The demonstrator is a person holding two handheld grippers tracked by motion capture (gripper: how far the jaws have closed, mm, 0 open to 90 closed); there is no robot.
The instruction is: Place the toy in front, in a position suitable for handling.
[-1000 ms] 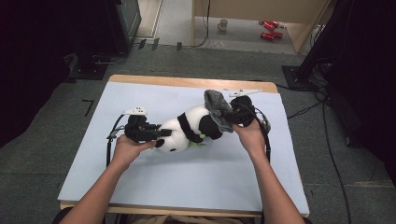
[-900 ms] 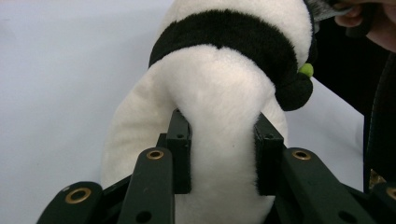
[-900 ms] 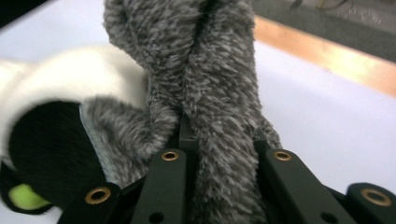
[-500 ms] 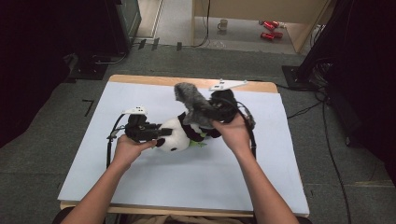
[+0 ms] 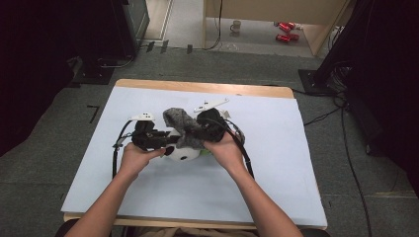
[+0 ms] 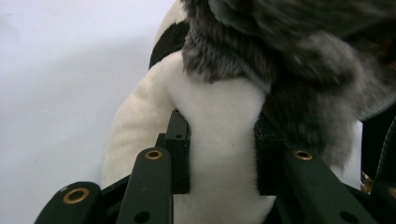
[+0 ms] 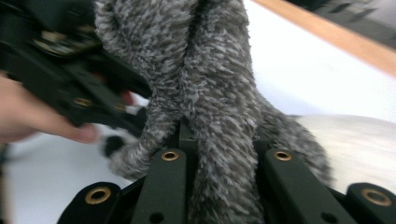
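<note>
Grey fuzzy cloth (image 5: 182, 127), pinched in the right tool (image 5: 210, 126), has swept leftward over the plush panda (image 5: 184, 153) at frame centre on the counter (image 5: 276, 163); left tool (image 5: 157, 139) stays clamped on the panda's white body. No writing is readable.

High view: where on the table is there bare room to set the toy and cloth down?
The white mat lies bare right of the right gripper out to its right edge, along the near edge between the forearms, and in the far left corner. It is crowded mid-table, where the left gripper clamps the plush toy and the right one holds the grey cloth.
</note>
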